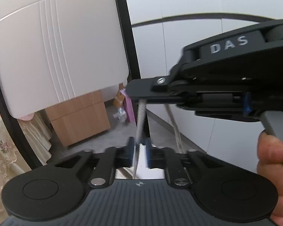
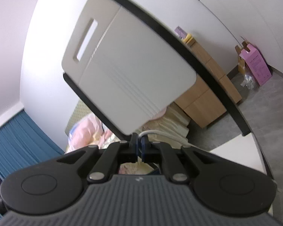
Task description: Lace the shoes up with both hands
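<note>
The left gripper (image 1: 139,146) is clamping a grey shoelace (image 1: 140,120), which is running taut up to the right gripper (image 1: 141,98). That one, held by a hand (image 1: 273,171), is pinching the same lace higher up. No shoe is showing; behind are a white chair back (image 1: 60,47) and a wooden cabinet (image 1: 79,116).

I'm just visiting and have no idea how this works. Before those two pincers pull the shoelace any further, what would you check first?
1. Left gripper shut on the shoelace: ok, the lace runs between its pads.
2. Right gripper shut on the lace: ok, a loop pokes out past its tips.
3. Lace taut between the two grippers: ok in the left wrist view.
4. Second strand free of the jaws: ok, it hangs beside.
5. Shoe and eyelets lined up: cannot tell, no shoe in view.
6. Hand firm on the right gripper's handle: ok.
</note>
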A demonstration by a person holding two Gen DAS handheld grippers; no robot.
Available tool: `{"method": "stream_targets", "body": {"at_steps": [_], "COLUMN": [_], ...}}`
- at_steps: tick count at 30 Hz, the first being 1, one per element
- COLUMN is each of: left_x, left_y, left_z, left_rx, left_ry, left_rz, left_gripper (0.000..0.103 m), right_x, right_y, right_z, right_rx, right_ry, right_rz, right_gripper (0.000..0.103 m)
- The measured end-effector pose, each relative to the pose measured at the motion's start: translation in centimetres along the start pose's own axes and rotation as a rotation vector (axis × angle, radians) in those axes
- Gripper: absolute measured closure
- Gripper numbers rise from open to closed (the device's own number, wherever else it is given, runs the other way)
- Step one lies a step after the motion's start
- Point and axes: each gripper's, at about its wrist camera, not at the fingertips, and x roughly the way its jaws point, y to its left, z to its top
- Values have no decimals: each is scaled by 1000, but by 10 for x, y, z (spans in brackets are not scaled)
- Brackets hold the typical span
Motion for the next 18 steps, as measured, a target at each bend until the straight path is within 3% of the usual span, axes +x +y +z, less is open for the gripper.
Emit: {"method": "stream_targets", "body": {"at_steps": [9, 16, 18], "left_x": [-5, 2, -4], "left_y": [0, 0, -1], "left_z": [-20, -46, -57], "left_rx": [-116, -127, -154], "left_ry": [26, 87, 95], "left_rz": [19, -6, -18], "left_gripper": [100, 100, 100], "right_x": [-32, -63, -67], "right_y": [3, 20, 29], "right_z": [20, 43, 51], "right_rx": [42, 0, -40], "right_ry": [-139, -266, -252], "right_rz": [18, -74, -118], "right_gripper": [99, 100, 100]}}
